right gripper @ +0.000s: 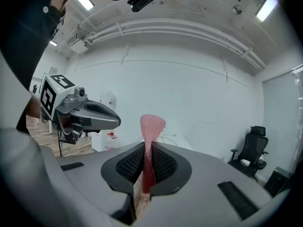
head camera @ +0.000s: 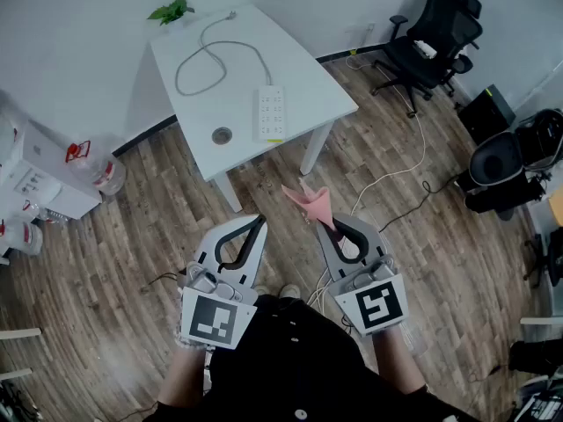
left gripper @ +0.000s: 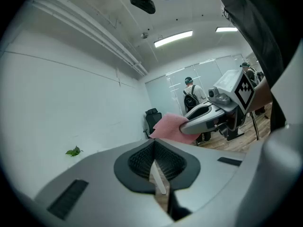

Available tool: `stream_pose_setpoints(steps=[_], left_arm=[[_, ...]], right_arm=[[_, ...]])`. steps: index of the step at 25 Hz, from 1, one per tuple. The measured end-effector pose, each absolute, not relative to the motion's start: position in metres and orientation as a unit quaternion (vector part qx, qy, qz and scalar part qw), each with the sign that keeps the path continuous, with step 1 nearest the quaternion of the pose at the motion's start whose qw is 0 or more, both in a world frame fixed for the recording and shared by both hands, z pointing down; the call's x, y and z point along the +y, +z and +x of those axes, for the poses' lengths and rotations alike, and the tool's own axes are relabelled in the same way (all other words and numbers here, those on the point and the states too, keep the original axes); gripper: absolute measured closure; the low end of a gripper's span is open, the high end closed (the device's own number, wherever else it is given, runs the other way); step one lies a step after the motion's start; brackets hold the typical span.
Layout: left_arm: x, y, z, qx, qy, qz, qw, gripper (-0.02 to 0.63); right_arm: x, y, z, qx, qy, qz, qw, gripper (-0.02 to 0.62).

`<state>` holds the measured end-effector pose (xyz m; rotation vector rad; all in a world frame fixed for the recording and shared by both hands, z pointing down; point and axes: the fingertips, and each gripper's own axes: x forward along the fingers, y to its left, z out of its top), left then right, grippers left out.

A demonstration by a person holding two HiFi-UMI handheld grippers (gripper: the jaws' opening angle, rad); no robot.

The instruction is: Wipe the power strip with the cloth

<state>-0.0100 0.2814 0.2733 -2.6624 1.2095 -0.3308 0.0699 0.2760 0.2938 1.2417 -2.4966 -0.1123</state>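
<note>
1. The right gripper (head camera: 324,222) is clamped on a pink cloth (head camera: 308,200), which sticks up past its tips
2. The left gripper (head camera: 259,225) is closed on nothing, beside the right one
3. The power strip (head camera: 271,112) lies on the white table (head camera: 308,82) ahead, well apart from both grippers, its cable (head camera: 207,60) looping behind it

Right now the lower end of the cloth (right gripper: 151,126) is swallowed between the closed jaws of the right tongs (right gripper: 147,150); how far in it runs cannot be seen. On the surface (head camera: 299,77), the sockets of the power strip (head camera: 271,112) are too small to be counted. At its 9 o'clock, a small round thing (head camera: 222,134) cannot be identified. The plug (head camera: 231,13), at the surface's 12 o'clock edge, is too small to be typed.
</note>
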Motion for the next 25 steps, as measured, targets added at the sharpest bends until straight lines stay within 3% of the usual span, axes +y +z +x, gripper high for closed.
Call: stream_pose_setpoints(steps=[25], left_arm=[[0.276,0.276,0.005,0.428,-0.129,-0.889,0.099,0.597]], right_arm=[[0.269,0.294,0.092,-0.891,-0.027,0.427,0.149,0.548]])
